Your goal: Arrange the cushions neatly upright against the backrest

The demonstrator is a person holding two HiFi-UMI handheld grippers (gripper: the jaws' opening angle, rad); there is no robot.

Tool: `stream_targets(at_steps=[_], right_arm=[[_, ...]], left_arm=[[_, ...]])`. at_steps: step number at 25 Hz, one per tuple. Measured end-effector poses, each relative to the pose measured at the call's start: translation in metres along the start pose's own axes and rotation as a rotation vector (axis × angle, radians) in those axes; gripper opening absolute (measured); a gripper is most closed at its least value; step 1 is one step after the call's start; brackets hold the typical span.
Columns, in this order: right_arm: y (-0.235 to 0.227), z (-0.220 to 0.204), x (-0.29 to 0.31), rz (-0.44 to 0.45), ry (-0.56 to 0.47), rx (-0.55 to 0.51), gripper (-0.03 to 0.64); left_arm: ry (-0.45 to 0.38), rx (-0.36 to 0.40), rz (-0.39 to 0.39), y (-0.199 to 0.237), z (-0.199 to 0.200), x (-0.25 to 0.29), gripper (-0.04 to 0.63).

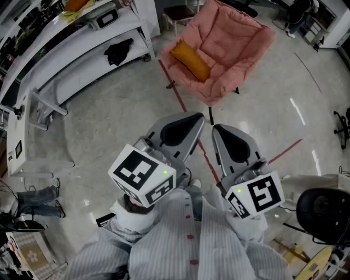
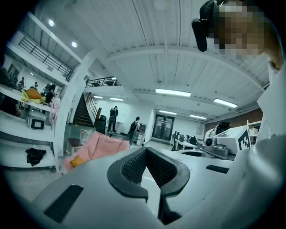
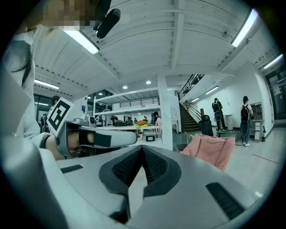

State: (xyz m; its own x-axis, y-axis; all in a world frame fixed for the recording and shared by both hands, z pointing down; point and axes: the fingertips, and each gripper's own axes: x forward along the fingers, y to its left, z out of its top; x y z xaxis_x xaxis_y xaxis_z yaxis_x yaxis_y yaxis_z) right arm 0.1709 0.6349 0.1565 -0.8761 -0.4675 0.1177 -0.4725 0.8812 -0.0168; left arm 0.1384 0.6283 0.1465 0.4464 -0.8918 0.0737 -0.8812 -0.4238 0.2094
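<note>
A pink padded chair stands on the floor ahead of me. One orange cushion lies slanted on its left side, against the padding. Both grippers hang close to my body, well short of the chair. My left gripper is shut with nothing in it, and my right gripper is likewise shut and empty. The left gripper view shows its closed tips, with the pink chair and the orange cushion far off at the left. Past the right gripper's closed tips, the chair appears at the right.
A white shelving unit with a black item on it runs along the left. Red tape lines cross the floor. A small stool stands behind the chair, a black office chair at my right. People stand far off by stairs.
</note>
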Motion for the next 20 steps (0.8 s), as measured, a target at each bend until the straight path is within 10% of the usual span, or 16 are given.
stream_targets(at_steps=[20], right_arm=[[-0.026,-0.012,-0.034,0.002,0.002,0.008,0.012]], left_arm=[[0.005,0.001,0.038,-0.024,-0.019,0.02,0.011]])
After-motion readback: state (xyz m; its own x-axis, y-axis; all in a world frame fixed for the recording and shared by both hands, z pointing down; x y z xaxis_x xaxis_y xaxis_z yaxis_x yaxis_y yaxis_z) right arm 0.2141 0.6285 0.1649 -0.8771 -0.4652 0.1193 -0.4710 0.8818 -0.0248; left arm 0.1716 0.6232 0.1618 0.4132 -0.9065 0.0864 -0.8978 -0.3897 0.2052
